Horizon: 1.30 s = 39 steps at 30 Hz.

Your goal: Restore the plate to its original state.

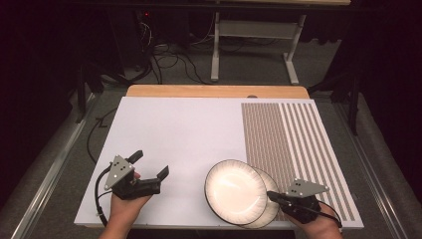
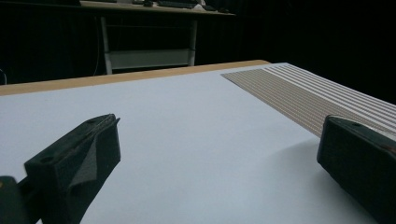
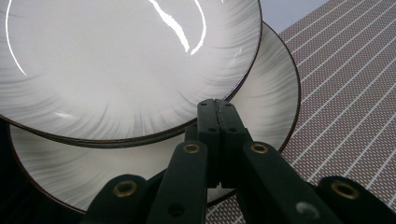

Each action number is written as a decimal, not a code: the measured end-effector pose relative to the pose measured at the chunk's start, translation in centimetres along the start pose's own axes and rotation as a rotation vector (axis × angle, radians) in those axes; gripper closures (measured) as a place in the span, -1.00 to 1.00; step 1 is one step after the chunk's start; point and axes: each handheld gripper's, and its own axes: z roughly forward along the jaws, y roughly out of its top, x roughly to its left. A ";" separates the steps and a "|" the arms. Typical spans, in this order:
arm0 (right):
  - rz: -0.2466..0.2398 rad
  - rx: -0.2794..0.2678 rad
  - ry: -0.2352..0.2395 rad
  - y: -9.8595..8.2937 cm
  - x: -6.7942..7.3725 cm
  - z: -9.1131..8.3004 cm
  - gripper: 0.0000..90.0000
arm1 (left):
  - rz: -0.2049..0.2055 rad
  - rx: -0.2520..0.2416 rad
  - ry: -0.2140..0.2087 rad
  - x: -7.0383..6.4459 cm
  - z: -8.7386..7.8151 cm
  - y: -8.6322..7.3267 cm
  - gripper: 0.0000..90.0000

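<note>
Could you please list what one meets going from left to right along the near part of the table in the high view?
Left hand-held gripper → upper plate → right hand-held gripper → striped mat.

We see the white board (image 1: 179, 134) lit evenly and brightly from above, while the room beyond its far edge falls into near black. In the high view the picture is soft and slightly grainy, with faint shadows under the left gripper (image 1: 149, 164). In the left gripper view its black jaws loom blurred and underexposed, and one casts a soft shadow toward the board's striped side. In the right gripper view thin curved streaks of glare cross the upper plate (image 3: 116, 65), whose glossy face is nearly washed out; the lower plate (image 3: 271, 107) lies dimmer in its shade.
</note>
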 end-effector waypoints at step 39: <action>0.000 -0.003 0.003 0.0 0.0 0.0 1.00 | 0.007 -0.004 0.019 0.3 -0.1 0.0 -0.99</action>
